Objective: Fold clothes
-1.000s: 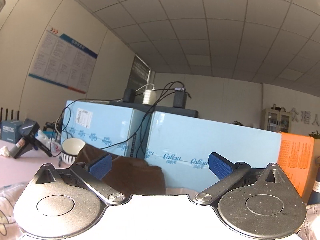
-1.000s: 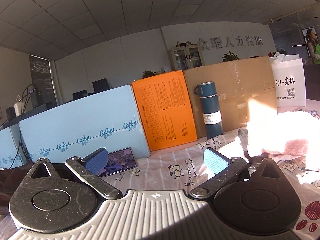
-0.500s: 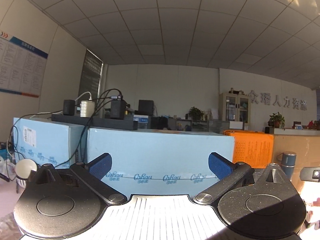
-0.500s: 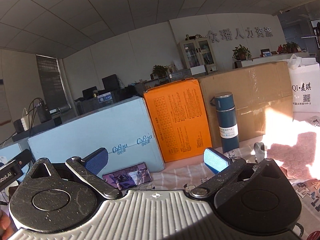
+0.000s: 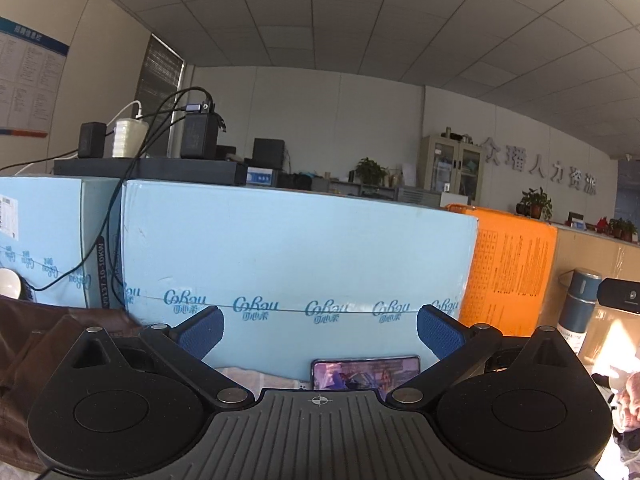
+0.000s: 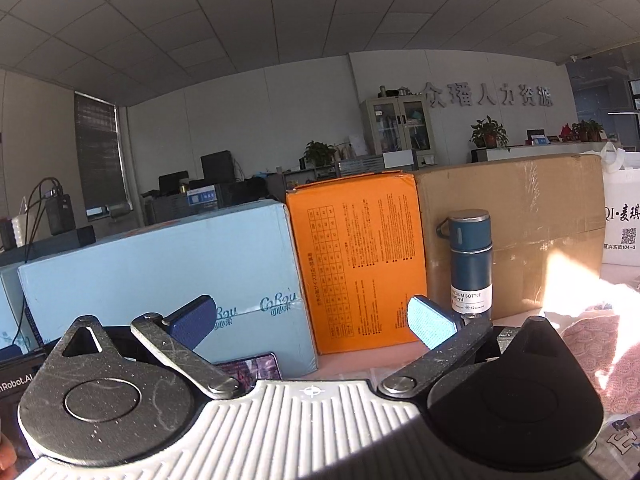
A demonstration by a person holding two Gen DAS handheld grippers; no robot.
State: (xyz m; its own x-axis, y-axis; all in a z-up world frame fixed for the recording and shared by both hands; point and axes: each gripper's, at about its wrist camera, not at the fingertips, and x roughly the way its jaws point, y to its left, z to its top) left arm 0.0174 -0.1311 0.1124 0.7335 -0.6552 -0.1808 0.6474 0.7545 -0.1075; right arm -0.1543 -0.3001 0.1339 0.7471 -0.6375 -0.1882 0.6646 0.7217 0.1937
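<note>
Facing level across the table toward a row of boxes, both grippers hold nothing: the left gripper (image 5: pixel 319 330) has its blue pads spread wide with only the light-blue box (image 5: pixel 296 264) behind the gap, and the right gripper (image 6: pixel 310 322) is spread just as wide before the orange box (image 6: pixel 360 260). The clothes lie at the two side edges of the table. A brown garment (image 5: pixel 36 344) sits heaped at the left edge in the left wrist view, creased and bunched, and a pink knit (image 6: pixel 600 352) lies in strong sun near the right edge, just beside the right gripper's body. Whether either is already folded cannot be told, since only a part of each shows. Both look soft and light; the brown one seems thicker and smoother, likely to slide between pads, while the knit should stretch and sag if lifted by one point. A hem or corner, pinched through few layers, would be the sound place to take hold, one gripper to each corner. A phone (image 5: pixel 346 374) leans on the light-blue box, and a blue vacuum bottle (image 6: pixel 470 262) stands by the cardboard box (image 6: pixel 540 216).
</note>
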